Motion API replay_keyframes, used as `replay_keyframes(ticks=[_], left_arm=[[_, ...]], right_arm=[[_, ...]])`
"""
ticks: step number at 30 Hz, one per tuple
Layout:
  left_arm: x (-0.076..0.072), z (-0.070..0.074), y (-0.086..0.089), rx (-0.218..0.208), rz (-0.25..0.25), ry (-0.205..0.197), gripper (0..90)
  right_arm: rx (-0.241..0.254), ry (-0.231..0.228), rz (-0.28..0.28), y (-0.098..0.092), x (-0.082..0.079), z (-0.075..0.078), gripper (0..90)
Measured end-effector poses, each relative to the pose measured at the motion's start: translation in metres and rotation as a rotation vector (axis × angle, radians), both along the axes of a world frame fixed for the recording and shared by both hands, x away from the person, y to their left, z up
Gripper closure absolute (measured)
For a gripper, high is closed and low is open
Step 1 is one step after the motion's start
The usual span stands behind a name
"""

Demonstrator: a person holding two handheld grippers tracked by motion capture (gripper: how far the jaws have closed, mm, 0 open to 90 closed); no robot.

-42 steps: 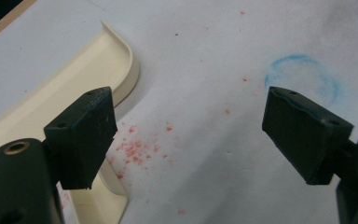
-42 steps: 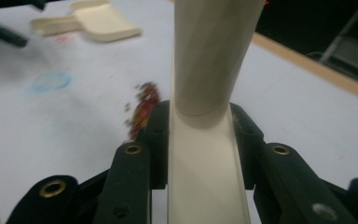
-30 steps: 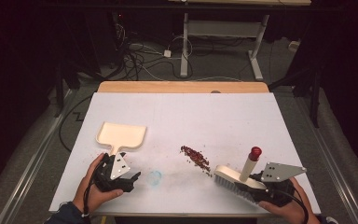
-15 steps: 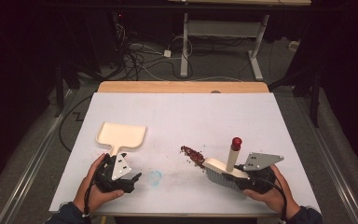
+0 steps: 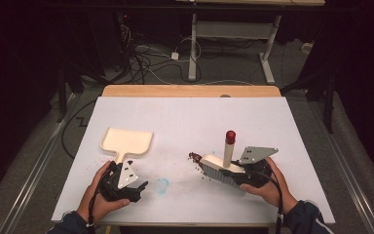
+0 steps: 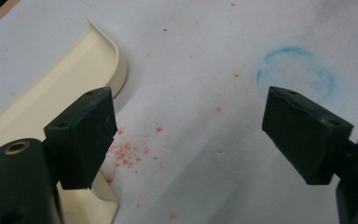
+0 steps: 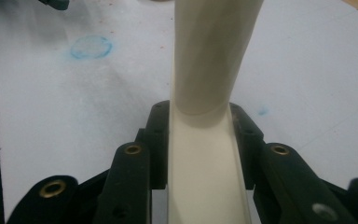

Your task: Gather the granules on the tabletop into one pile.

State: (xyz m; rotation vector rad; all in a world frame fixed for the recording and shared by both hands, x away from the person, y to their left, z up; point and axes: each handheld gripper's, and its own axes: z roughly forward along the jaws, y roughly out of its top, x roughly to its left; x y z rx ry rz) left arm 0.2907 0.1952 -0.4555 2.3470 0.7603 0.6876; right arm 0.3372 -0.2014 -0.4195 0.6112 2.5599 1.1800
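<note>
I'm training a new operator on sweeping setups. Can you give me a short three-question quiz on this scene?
1. True or false: the left tongs are shut on the dustpan.
2. What do the right tongs grip? A) the brush B) the dustpan C) a cloth
3. Fill in: the red crumbs lie at the brush's ____ end, the one towards the dustpan.

Key: 1 false, the jaws stand open beside the dustpan's handle. 2 A. 3 bristle.
</note>
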Motion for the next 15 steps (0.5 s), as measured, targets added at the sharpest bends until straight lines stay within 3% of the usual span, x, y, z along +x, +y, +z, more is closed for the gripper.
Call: replay_keyframes(ticks=[7, 11, 15], left_arm=[[-0.001, 0.001, 0.001, -0.005, 0.007, -0.006, 17.0], [0.0, 0.001, 0.0, -0.006, 0.007, -0.009, 17.0], [0.002, 0.001, 0.0, -0.008, 0.012, -0.004, 17.0]], right_arm=[[0.025, -0.043, -0.022, -0.008, -0.01, 0.019, 66.9], [0.075, -0.077, -0.088, -0.014, -0.009, 0.022, 66.9], [0.095, -0.13, -0.202, -0.016, 0.0, 0.015, 66.9]])
